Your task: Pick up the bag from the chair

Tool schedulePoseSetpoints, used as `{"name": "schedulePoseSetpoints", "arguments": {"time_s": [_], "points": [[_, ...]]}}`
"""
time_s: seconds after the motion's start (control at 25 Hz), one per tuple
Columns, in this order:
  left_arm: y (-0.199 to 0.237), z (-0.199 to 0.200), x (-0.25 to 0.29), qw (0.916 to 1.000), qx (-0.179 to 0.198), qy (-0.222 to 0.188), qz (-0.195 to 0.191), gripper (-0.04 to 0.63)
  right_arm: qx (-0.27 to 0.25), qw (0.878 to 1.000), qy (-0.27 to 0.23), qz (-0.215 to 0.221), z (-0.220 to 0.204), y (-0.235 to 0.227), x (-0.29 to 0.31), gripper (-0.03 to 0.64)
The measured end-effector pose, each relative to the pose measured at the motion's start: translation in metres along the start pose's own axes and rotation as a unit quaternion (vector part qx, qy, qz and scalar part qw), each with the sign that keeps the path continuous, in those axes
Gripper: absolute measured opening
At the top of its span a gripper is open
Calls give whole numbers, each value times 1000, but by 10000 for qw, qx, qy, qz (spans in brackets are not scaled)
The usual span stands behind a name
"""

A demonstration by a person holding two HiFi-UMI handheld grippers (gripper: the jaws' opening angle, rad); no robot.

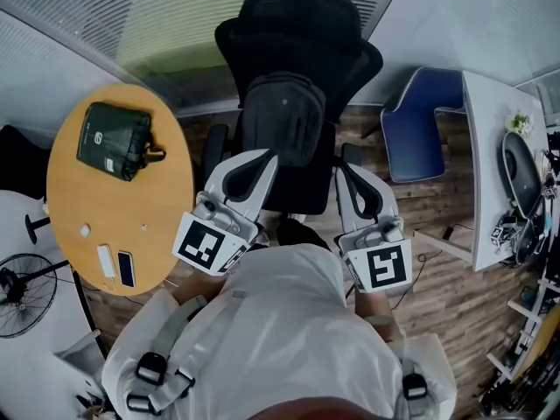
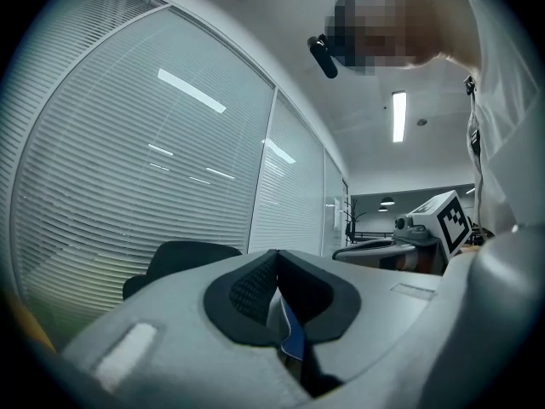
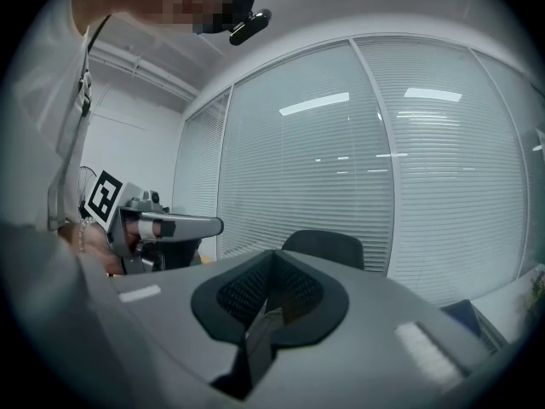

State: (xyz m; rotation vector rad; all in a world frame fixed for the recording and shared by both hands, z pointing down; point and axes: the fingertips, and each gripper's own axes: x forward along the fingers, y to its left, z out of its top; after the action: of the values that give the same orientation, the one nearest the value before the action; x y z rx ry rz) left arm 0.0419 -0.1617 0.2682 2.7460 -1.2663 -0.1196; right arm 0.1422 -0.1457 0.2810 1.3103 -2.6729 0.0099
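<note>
1. We see the bag [image 1: 284, 116], a dark backpack, standing upright on the seat of the black office chair [image 1: 297, 24] and leaning against its backrest, at the middle of the scene.
2. The left gripper [image 1: 261, 159] points at the chair from the near side, its tip by the bag's lower left corner. We cannot tell from above whether it touches the bag.
3. In the left gripper view its jaws are pressed together with nothing pinched between them. The chair's dark backrest shows beyond them, in front of the blinds [image 2: 145, 160].
4. The right gripper [image 1: 345, 172] lies to the right of the seat, just beside the chair's right armrest and apart from the bag.
5. Its jaws are also pressed together and hold nothing. In its own view we see the chair's back ahead and the other gripper off to the left.
6. Both grippers are held level, side by side, with their marker cubes nearest the person.
7. To the left stands a round wooden desk [image 1: 166, 199]. On it are a dark green pouch [image 1: 114, 138] at the far part, and a phone [image 1: 126, 268] and a small white bar [image 1: 105, 259] at the near edge.
8. To the right of the black chair is a blue chair [image 1: 420, 121], and right of that a white desk [image 1: 486, 173].
9. A fan [image 1: 17, 296] stands at the near left, and the floor [image 1: 446, 287] is wood planking.
</note>
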Motion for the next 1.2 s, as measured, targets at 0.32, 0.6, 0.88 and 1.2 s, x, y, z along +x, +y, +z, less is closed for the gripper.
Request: {"name": "schedulePoseSetpoints", "arguments": {"time_s": [0.32,0.6,0.88,1.2], "points": [[5,-5,36,9998,27,-58,176,3,-87,9999,-15,88,-4,-39,12,5],[19,-14,47,9995,4,33,326,3,-89,9999,26,143,-10,-51,27,4],[46,-17,45,9994,-31,102,316,4,-26,10000,23,69,-7,-44,51,5],[85,-28,42,9995,-53,261,167,5,-132,9996,218,-116,-19,-36,84,5]]}}
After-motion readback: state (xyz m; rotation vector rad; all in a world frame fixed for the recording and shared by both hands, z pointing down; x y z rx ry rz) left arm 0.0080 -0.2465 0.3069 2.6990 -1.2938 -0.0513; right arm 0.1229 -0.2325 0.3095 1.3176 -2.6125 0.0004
